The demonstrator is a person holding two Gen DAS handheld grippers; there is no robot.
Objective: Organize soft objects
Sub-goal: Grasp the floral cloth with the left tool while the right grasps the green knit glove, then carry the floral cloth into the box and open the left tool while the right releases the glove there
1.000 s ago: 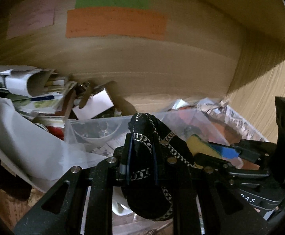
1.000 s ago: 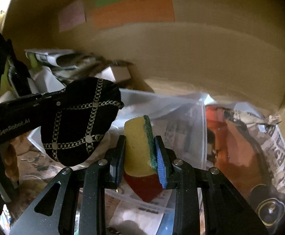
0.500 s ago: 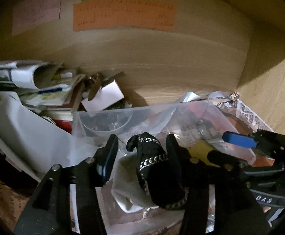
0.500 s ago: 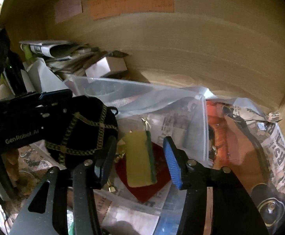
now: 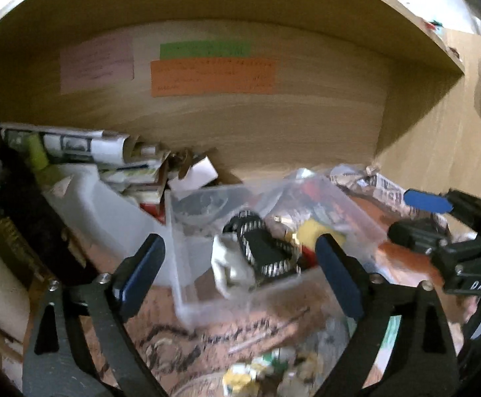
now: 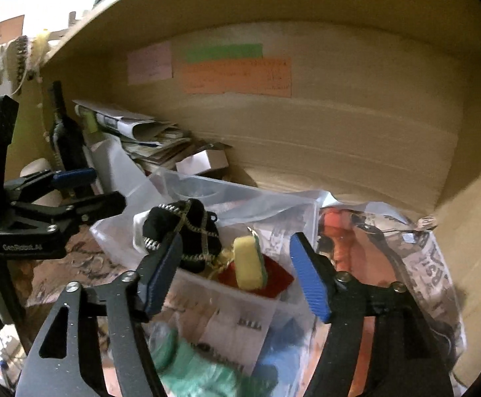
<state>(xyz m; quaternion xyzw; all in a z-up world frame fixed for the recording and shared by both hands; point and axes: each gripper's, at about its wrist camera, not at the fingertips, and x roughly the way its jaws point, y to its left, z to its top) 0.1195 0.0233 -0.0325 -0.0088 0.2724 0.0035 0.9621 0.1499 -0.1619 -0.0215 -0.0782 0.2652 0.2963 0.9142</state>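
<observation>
A clear plastic bin (image 5: 240, 301) (image 6: 273, 301) sits on the shelf floor. Inside lie a black pouch with silver chain trim (image 5: 266, 248) (image 6: 187, 231), a white cloth (image 5: 230, 268) and a yellow sponge with a green side (image 6: 248, 261) (image 5: 316, 231) on something red (image 6: 273, 279). My left gripper (image 5: 237, 274) is open and empty, in front of the bin; it also shows in the right wrist view (image 6: 88, 188). My right gripper (image 6: 235, 271) is open and empty, in front of the sponge; it also shows in the left wrist view (image 5: 415, 218).
The wooden shelf back wall carries pink (image 5: 96, 64), green (image 5: 204, 49) and orange (image 5: 212, 77) notes. Rolled newspapers and papers (image 5: 84, 147) pile at the back left beside a dark bottle (image 6: 65, 132). A plastic bag with orange contents and newspaper (image 6: 389, 258) lies at the right.
Both grippers opened and pulled back. The black pouch dropped from the left gripper into the bin; the sponge dropped from the right gripper into the bin.
</observation>
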